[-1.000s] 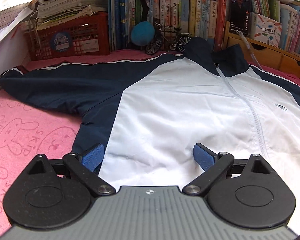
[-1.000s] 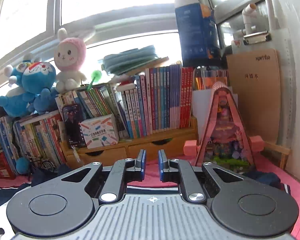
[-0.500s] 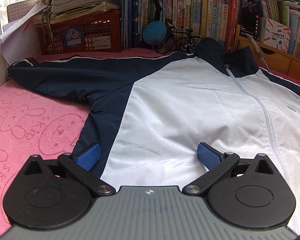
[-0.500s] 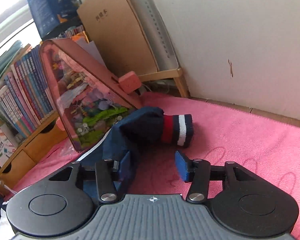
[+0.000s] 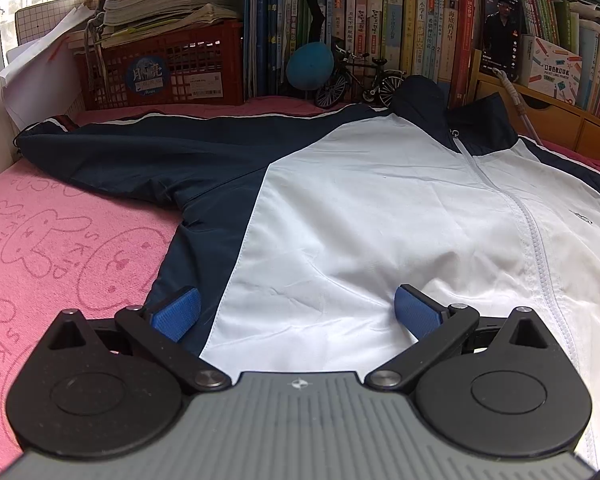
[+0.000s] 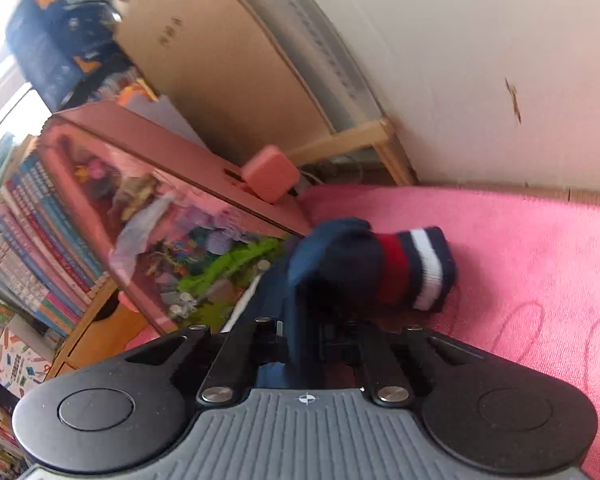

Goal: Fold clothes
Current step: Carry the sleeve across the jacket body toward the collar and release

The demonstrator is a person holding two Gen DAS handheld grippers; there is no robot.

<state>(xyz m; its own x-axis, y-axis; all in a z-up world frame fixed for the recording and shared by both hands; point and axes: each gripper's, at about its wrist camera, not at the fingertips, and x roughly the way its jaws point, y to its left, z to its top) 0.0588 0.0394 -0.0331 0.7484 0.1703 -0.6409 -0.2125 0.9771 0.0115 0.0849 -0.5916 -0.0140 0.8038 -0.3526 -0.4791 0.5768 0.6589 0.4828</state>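
Pink terry cloth (image 5: pixel 60 248) printed with rabbit outlines covers the work surface, and on it a navy-and-white zip jacket (image 5: pixel 380 208) lies spread front-up. Behind the jacket's collar stand a row of books (image 5: pixel 380 28), a red crate (image 5: pixel 160 68) stacked with papers, a small model bicycle (image 5: pixel 360 80) and a blue ball (image 5: pixel 310 66). In the right wrist view the jacket's striped cuff (image 6: pixel 416 272) lies on the cloth near a pink toy house (image 6: pixel 172 216) and a white wall (image 6: pixel 500 60).

The left gripper (image 5: pixel 296 312) hovers over the jacket's lower front with its jaws spread wide, much as half a second ago. The right gripper (image 6: pixel 300 344), which then straddled the sleeve (image 6: pixel 332 264) with jaws apart, is now clamped on the navy fabric just behind the cuff.
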